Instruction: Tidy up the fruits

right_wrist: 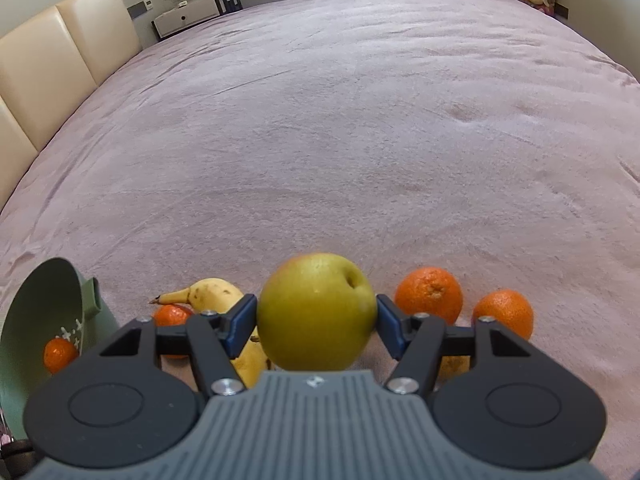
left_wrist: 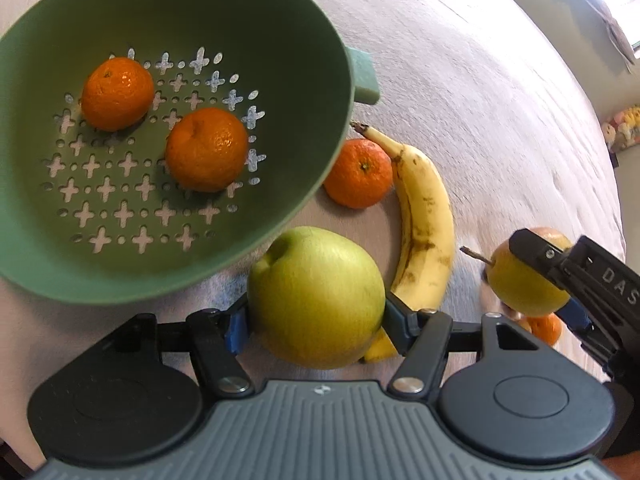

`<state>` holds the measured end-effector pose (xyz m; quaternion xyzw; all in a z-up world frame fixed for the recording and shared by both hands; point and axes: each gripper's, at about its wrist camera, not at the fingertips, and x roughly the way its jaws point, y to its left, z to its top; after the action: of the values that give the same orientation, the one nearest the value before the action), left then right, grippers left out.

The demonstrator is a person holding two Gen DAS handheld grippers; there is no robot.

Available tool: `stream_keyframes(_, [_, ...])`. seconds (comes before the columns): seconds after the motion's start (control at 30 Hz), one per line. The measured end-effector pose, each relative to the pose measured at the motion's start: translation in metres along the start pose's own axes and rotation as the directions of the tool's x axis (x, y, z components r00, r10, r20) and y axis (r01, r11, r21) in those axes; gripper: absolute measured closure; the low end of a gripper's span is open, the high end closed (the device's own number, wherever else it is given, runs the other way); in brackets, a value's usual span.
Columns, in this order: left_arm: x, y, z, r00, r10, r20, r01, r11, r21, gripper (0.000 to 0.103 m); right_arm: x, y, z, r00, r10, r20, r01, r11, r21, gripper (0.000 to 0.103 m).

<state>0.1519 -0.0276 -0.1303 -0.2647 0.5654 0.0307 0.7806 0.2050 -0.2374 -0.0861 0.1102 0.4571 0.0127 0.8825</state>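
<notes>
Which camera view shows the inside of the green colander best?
The left wrist view: the green colander fills its upper left, showing its perforated bottom and two mandarins inside. The right wrist view shows only its edge, with one mandarin visible.

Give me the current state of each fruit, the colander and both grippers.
Left gripper: shut on big green apple.
Right gripper: shut on stemmed apple.
Colander: holds two tangerines.
Banana: on blanket, touching loose tangerine.
</notes>
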Motion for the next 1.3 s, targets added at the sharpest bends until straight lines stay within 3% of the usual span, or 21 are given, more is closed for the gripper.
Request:
stream_keyframes(0.23, [-0.024, -0.003, -0.023, 0.995, -0.002, -0.098, 0.023, 0.977, 0.212, 0.028, -0.015, -0.004, -0.014, 0.998, 0.015, -0.055, -0.017, 0.999, -0.046, 0.042])
stream_keyframes(0.43, [-0.04, -0.002, -0.042, 0.979, 0.031, -0.203, 0.05, 0.922, 0.384, 0.028, -0.031, -0.002, -0.032, 0.992, 0.031, -0.124, -0.043, 0.995, -0.091, 0.042])
stream_keyframes(0.57, [-0.033, -0.007, -0.05, 0.962, 0.097, -0.256, 0.047, 0.862, 0.505, 0.028, -0.04, 0.003, -0.048, 0.985, 0.022, -0.173, -0.048, 0.989, -0.142, 0.042])
stream_keyframes(0.63, [-0.028, -0.006, -0.051, 0.964, 0.096, -0.249, 0.044, 0.862, 0.504, 0.028, -0.039, 0.006, -0.054, 0.982, 0.006, -0.188, -0.04, 0.984, -0.176, 0.042])
stream_keyframes(0.83, [-0.021, -0.02, -0.057, 0.992, 0.044, -0.119, 0.034, 0.81, 0.586, 0.028, -0.021, -0.004, -0.063, 0.967, 0.006, -0.254, -0.04, 0.991, -0.129, 0.042])
stream_keyframes(1.03, [-0.02, -0.008, -0.058, 0.998, -0.008, -0.055, 0.037, 0.842, 0.538, 0.028, -0.014, -0.015, -0.064, 0.964, 0.027, -0.265, -0.048, 0.996, -0.074, 0.042])
stream_keyframes(1.17, [-0.029, 0.008, -0.053, 0.998, -0.051, 0.025, 0.037, 0.913, 0.407, 0.022, -0.014, -0.015, -0.064, 0.964, 0.027, -0.265, -0.049, 0.996, -0.078, 0.042])
stream_keyframes(1.3, [-0.037, 0.016, -0.06, 0.995, -0.012, 0.097, -0.014, 0.965, 0.261, 0.019, -0.014, -0.017, -0.063, 0.964, 0.033, -0.265, -0.054, 0.996, -0.071, 0.042])
